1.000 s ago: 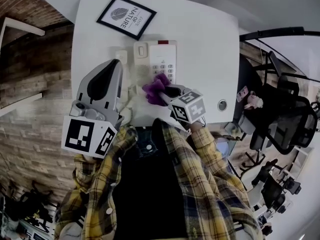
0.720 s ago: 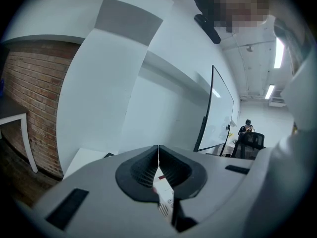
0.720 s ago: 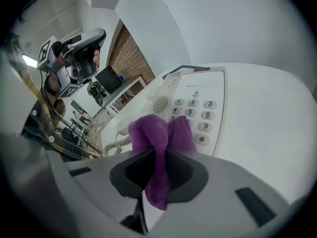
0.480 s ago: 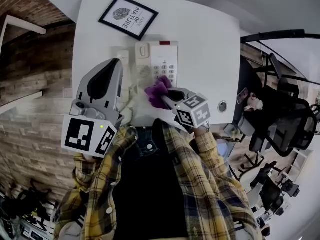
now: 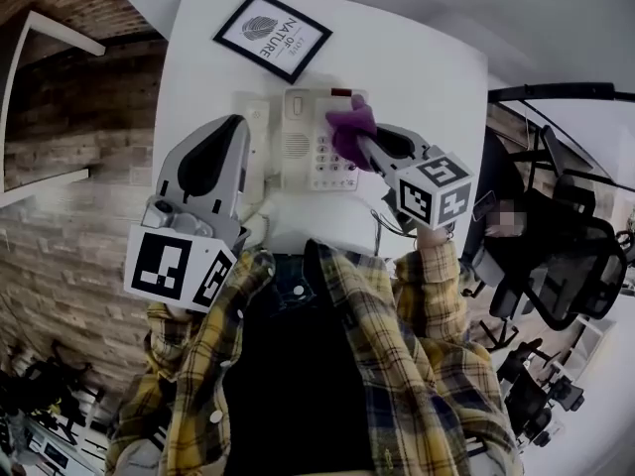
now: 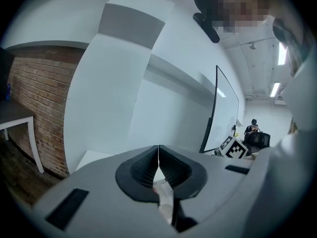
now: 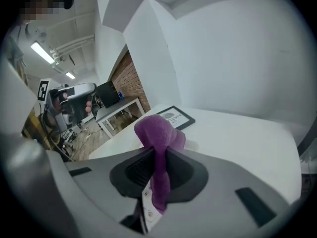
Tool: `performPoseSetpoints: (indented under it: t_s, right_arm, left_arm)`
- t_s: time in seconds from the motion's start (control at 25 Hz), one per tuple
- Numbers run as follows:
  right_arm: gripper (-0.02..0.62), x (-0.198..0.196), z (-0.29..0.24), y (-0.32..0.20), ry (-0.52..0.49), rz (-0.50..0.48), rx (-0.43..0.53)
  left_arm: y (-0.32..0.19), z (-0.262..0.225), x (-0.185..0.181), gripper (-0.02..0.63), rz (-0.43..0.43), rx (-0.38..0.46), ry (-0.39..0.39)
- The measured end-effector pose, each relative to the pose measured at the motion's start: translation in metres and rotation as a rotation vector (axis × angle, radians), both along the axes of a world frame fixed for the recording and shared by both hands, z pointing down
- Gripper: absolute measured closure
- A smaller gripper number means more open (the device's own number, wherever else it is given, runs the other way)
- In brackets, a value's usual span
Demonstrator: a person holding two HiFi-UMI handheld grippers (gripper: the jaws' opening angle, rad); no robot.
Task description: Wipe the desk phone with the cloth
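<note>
Right claw (image 5: 359, 139) clamped on a purple cloth (image 5: 347, 127); in the right gripper view we see the fabric pinched between the two dark pads, one bunch bulging above them and a tail hanging below. From the head view, that cloth sits at the upper right of the desk phone (image 5: 303, 147), over the top of the keypad (image 5: 333, 165) and just beside a small red strip on the phone's far edge. Whether it presses on the plastic we cannot tell. The phone lies on a white surface (image 5: 422, 72), handset (image 5: 252, 132) in its cradle on the left side. Left claw (image 6: 158, 161) has its pads together with nothing between them; in the head view it hangs over the near left of the phone, beside the handset. A black picture frame (image 5: 273, 36) lies tilted on the surface beyond the phone, apart from it. Brick wall (image 5: 69, 157) at the left.
</note>
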State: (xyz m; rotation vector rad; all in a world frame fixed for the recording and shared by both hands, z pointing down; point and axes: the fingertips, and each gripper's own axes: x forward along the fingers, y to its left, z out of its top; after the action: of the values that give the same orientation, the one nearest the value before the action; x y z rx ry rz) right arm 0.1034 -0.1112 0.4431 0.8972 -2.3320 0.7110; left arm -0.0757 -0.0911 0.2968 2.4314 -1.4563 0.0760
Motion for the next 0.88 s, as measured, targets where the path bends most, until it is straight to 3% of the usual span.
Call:
performPoseSetpoints:
  t_s: [0.16,0.52,0.88]
  right_arm:
    - [0.532,0.004,0.0,-0.04,0.013,0.032,0.041]
    - [0.532,0.008,0.044,-0.076,0.124,0.064,0.022]
    - [0.532,0.009,0.049,-0.067,0.059,0.1,0.002]
  left_arm:
    - [0.0,0.001,-0.005,0.591,-0.025,-0.003,-0.007]
    - [-0.001,0.005,-0.01,0.591,-0.058,-0.018,-0.01]
    - [-0.004,0.007,0.003,0.591,-0.027,-0.021,-0.006]
